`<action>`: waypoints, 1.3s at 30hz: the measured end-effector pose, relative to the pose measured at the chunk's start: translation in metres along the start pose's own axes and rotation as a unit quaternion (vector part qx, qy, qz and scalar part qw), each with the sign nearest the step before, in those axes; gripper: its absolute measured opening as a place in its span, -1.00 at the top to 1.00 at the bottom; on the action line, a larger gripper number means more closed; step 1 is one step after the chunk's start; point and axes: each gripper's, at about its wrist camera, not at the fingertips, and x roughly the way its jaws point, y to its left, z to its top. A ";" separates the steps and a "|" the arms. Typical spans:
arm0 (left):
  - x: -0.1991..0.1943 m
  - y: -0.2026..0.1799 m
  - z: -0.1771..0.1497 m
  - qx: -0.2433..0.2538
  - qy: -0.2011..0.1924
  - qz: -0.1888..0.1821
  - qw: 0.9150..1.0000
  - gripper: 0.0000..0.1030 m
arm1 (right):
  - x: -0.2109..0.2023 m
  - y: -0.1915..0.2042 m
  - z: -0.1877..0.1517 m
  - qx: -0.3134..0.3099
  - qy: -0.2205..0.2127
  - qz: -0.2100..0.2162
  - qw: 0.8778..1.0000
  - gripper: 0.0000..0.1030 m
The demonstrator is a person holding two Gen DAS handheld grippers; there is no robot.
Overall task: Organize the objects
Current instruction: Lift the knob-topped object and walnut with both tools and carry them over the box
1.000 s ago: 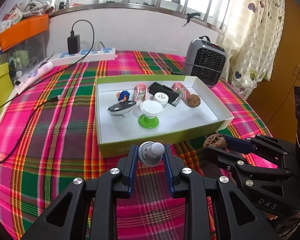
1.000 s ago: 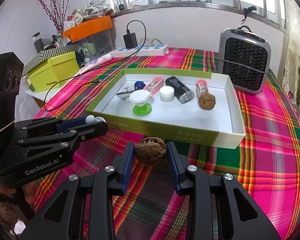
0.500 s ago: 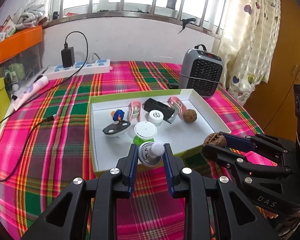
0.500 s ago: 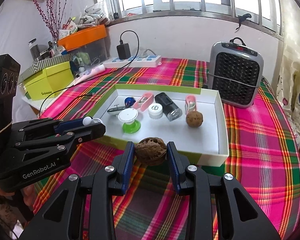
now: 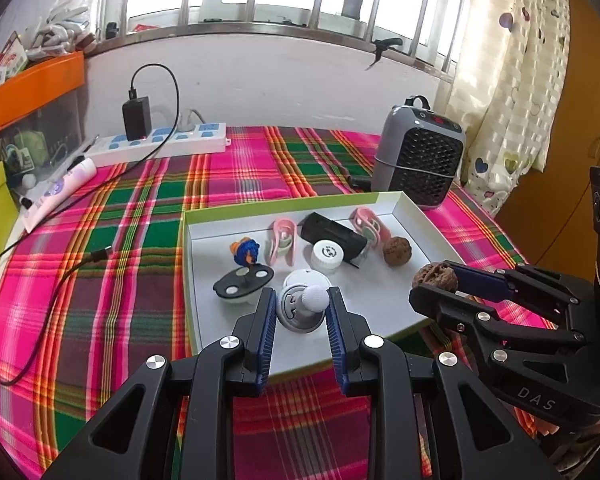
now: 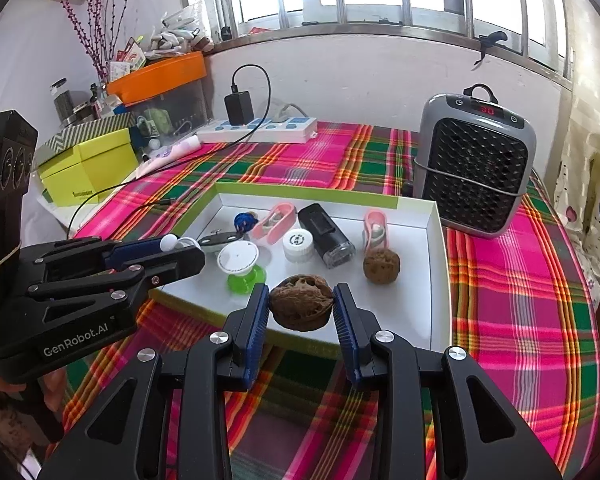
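Note:
My left gripper is shut on a small grey suction knob with a white ball top, held over the near edge of the green-rimmed white box. My right gripper is shut on a brown walnut, also above the box's near side. In the left wrist view the right gripper shows at the right with the walnut. The left gripper appears at the left of the right wrist view. Inside the box lie another walnut, a black case, a white jar, pink clips and a green-footed cup.
A grey heater stands just behind the box's right corner. A white power strip with a charger and cable lies at the back. A yellow box and an orange bin sit at the left. Plaid cloth covers the table.
Both grippers have moved forward and a little up with their loads, from before the box's near wall to over its near edge. The box's contents have not moved.

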 end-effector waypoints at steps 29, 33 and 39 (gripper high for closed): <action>0.033 0.025 0.004 -0.033 0.021 0.016 0.999 0.55 | 0.051 -0.023 0.013 0.003 0.039 -0.013 0.999 0.34; 0.033 0.027 0.004 -0.033 0.022 0.019 0.999 0.55 | 0.054 -0.022 0.012 0.002 0.044 -0.011 0.999 0.34; 0.035 0.029 0.001 -0.032 0.027 0.021 0.999 0.55 | 0.057 -0.022 0.012 0.001 0.050 -0.012 0.999 0.34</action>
